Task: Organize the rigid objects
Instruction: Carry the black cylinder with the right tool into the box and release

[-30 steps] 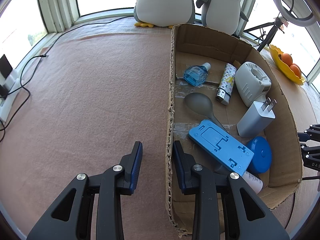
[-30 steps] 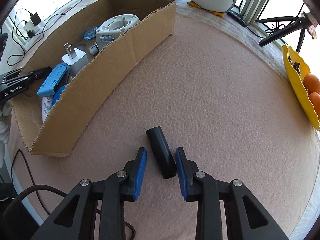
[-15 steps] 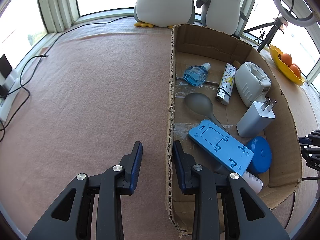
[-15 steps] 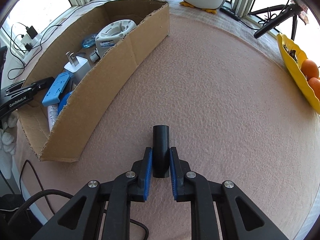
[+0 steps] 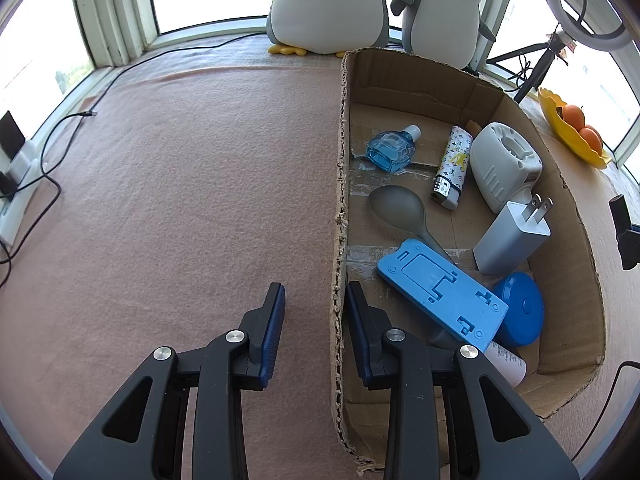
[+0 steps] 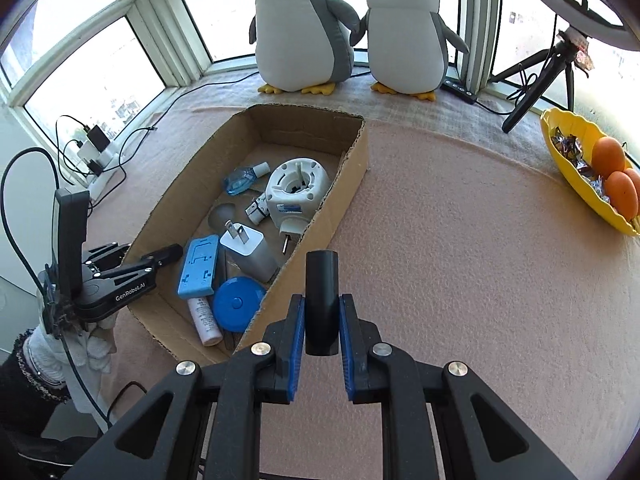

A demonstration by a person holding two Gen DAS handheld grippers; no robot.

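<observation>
**Partly hidden, partly cropped**

In the cardboard box (image 5: 560,240), the grey spoon (image 5: 396,208) loses its handle under the blue phone stand (image 5: 442,300). At 5 o'clock of that stand, the white tube (image 5: 506,366) shows only its end. The yellow fruit bowl (image 6: 576,168) is cropped at 3 o'clock.

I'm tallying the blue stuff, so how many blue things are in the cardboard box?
3: a blue bottle near the far end of the cardboard box, a blue flat holder at the near end, and a blue round lid partly under it. Others may be hidden.
</observation>
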